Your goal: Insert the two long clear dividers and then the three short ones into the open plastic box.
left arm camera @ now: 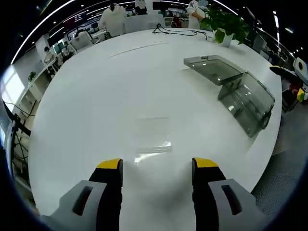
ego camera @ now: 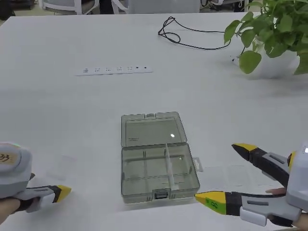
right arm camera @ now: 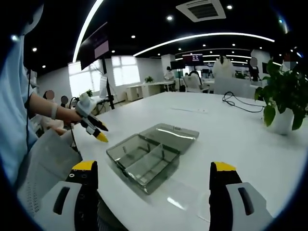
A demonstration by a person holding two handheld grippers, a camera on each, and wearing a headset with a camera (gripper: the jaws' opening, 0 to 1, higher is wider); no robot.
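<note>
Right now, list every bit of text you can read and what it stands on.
"33", partly cut off by the picture's edge: sticker on the left gripper.
Marks on the power strip: too small to read.
Text on the far screen: blurred, unreadable.

Plastic box (ego camera: pixel 144 190): smoky-clear, open, near centre of the table. Lid (ego camera: pixel 153 129) is folded back flat on the far side. One long divider (ego camera: pixel 168 163) stands upright in the base, running near to far, right of middle. Loose clear dividers (ego camera: pixel 236 174) lie flat just right of the box. Another clear piece (left arm camera: pixel 153 137) lies flat well left.
</note>
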